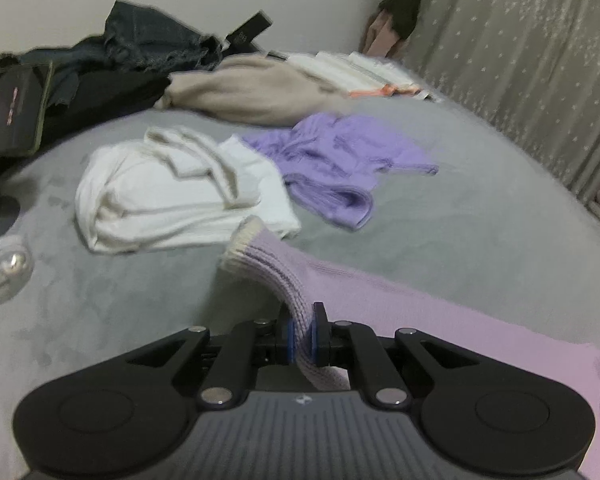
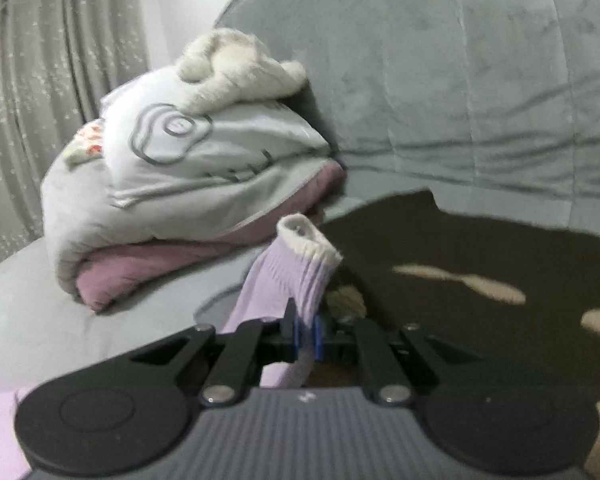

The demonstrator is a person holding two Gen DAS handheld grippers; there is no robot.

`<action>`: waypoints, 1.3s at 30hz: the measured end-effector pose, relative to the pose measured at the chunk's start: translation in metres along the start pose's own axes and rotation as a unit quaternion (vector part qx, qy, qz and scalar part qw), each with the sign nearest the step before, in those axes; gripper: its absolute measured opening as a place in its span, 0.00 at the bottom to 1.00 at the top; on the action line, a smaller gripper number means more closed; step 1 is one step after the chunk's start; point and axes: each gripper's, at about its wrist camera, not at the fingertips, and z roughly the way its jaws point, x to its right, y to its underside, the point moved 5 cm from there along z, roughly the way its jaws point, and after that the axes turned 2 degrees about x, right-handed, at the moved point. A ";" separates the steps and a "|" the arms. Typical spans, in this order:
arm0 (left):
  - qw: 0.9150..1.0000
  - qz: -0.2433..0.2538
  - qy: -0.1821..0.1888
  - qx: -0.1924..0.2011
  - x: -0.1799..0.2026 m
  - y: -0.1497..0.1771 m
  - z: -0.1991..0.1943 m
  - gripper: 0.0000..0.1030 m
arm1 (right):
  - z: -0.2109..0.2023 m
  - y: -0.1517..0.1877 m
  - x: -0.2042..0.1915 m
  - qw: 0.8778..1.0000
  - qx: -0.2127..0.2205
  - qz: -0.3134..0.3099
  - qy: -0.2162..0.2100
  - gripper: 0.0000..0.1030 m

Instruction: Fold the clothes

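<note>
Garment in hand: a pale lilac knit sweater (image 1: 440,320) lies spread on the grey bed (image 1: 120,312), its two ribbed, cream-edged cuffs lifted clear.
Left gripper (image 1: 301,334): clenched on the ribbed sleeve just behind the cuff (image 1: 246,246), which juts forward from the jaws toward the white garment.
Right gripper (image 2: 305,334): likewise grasping the other sleeve; its cuff (image 2: 308,242) stands up above the jaws, in front of the bedding bundle.
Why held so: pinching each sleeve near its end probably lets both be drawn across the sweater's body together, a usual early fold.
Count, grippers: two, each holding one sleeve.
Count, loose clothes beyond the sweater: one white garment (image 1: 172,196), roughly bundled; one purple knit (image 1: 340,160) touching it on the right; one beige piece (image 1: 256,92) behind them; a dark heap (image 1: 100,68) further left, number of items in it unclear.
Count, bedding: one rolled grey-and-pink bundle (image 2: 188,184) with a fluffy cream thing (image 2: 236,64) on top.
Stage: judged early; no fold visible in the sweater yet.
</note>
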 end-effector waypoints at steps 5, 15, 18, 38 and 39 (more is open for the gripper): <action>0.998 -0.033 0.047 0.027 0.003 -0.012 -0.019 0.05 | 0.005 0.020 0.023 0.994 -0.084 0.056 0.051 0.36; 0.984 -0.060 0.139 0.091 0.044 -0.031 -0.072 0.05 | -0.049 0.000 0.020 0.996 -0.012 0.087 0.012 0.67; 0.980 -0.029 0.164 0.107 0.076 -0.029 -0.092 0.05 | -0.057 0.000 0.000 0.997 -0.017 0.072 -0.033 0.67; 0.913 0.150 0.376 0.048 0.361 0.090 -0.210 0.05 | -0.067 0.018 -0.074 0.989 -0.045 -0.001 -0.140 0.67; 0.910 0.156 0.381 0.040 0.373 0.102 -0.212 0.05 | -0.068 0.019 -0.074 0.989 -0.045 0.000 -0.142 0.67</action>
